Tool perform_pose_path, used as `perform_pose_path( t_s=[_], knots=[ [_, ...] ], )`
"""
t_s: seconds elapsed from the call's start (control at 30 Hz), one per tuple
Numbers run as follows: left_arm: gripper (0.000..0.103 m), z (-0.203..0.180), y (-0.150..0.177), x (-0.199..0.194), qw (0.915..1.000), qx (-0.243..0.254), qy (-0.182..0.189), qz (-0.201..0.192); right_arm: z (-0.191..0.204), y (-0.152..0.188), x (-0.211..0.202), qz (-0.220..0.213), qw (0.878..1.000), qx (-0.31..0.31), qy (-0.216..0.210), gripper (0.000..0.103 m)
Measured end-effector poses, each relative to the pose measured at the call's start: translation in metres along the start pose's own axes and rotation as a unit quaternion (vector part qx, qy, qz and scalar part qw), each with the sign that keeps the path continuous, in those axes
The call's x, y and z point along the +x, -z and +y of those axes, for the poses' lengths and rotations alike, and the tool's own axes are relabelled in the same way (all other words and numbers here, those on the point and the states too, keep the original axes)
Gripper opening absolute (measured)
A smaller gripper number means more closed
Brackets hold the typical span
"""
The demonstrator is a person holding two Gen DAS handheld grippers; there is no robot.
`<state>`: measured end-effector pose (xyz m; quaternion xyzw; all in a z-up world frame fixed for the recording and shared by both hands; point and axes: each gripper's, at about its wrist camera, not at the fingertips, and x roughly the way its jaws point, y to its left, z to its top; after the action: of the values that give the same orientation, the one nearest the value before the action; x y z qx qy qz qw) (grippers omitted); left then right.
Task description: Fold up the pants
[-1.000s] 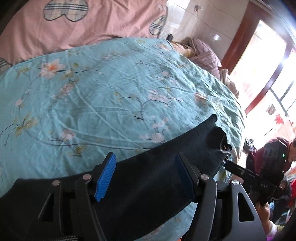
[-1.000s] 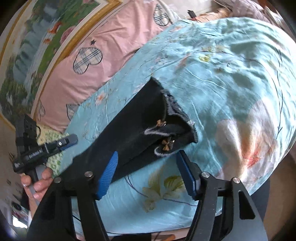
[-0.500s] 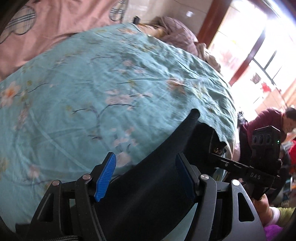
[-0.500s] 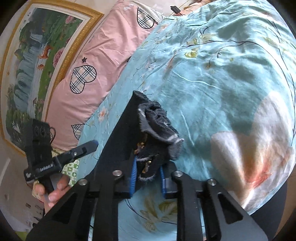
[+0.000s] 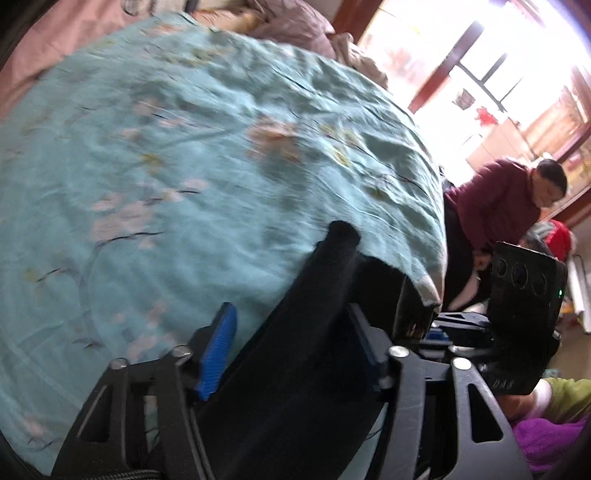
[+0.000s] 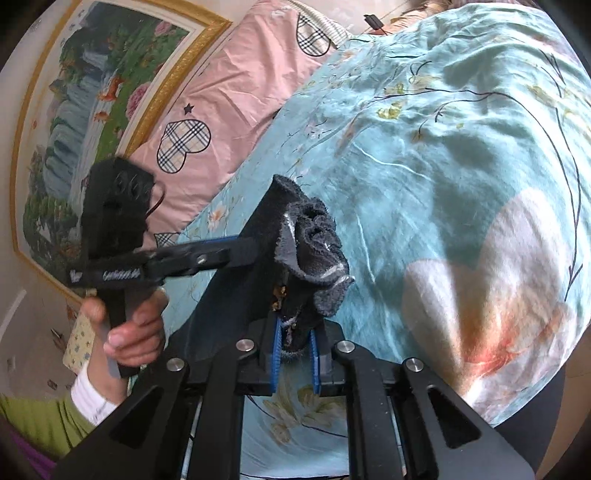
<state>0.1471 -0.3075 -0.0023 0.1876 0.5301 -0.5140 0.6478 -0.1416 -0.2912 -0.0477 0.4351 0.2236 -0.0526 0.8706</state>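
The black pants lie on the teal flowered bedspread and run up between my left gripper's spread blue fingers. The left jaws stand wide apart around the cloth. My right gripper is shut on the frayed hem end of the pants, which bunches up above its blue pads. In the right wrist view the left gripper reaches in from the left, against the pants' edge. In the left wrist view the right gripper's body sits at the far end of the pants.
Pink pillows with plaid hearts lie at the bed's head under a framed painting. A person in a maroon top sits past the bed's corner by a bright window. A rumpled blanket lies at the far side.
The right gripper closed on the pants' hem and lifted it, bunching the cloth. The left gripper stayed open and swung toward the right gripper, nearer the hem end.
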Motion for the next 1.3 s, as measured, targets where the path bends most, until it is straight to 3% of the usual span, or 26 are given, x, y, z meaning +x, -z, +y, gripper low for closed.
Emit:
perform_pose_path(
  t_s=[0.13,0.2,0.27,0.5,0.73,0.97,1.3],
  knots=[
    [0.038,-0.002,-0.008,0.018,0.9997,0.008,0.019,0.015,0.003,0.0,0.0,0.0,1.0,-0.009,0.003,0.014],
    [0.013,0.001,-0.01,0.016,0.9992,0.0,0.039,0.011,0.004,0.0,0.001,0.0,1.0,-0.013,0.006,0.014],
    [0.011,0.004,-0.009,0.012,0.9988,-0.012,0.048,0.002,0.005,0.0,0.001,-0.001,1.0,-0.019,0.007,0.014],
    [0.01,-0.003,0.006,-0.035,0.9963,-0.007,0.055,-0.066,0.023,-0.005,-0.006,-0.014,0.999,-0.048,-0.022,0.014],
    [0.01,-0.006,0.031,-0.096,0.9897,-0.013,0.053,-0.133,0.062,-0.015,-0.009,-0.015,0.991,-0.084,-0.107,0.014],
    [0.01,0.002,0.075,-0.145,0.9808,-0.035,0.037,-0.189,0.109,-0.011,0.009,0.013,0.976,-0.125,-0.176,0.014],
    [0.01,0.046,0.15,-0.175,0.9647,-0.117,0.036,-0.233,0.147,0.011,0.053,0.082,0.963,-0.143,-0.213,0.014]
  ],
)
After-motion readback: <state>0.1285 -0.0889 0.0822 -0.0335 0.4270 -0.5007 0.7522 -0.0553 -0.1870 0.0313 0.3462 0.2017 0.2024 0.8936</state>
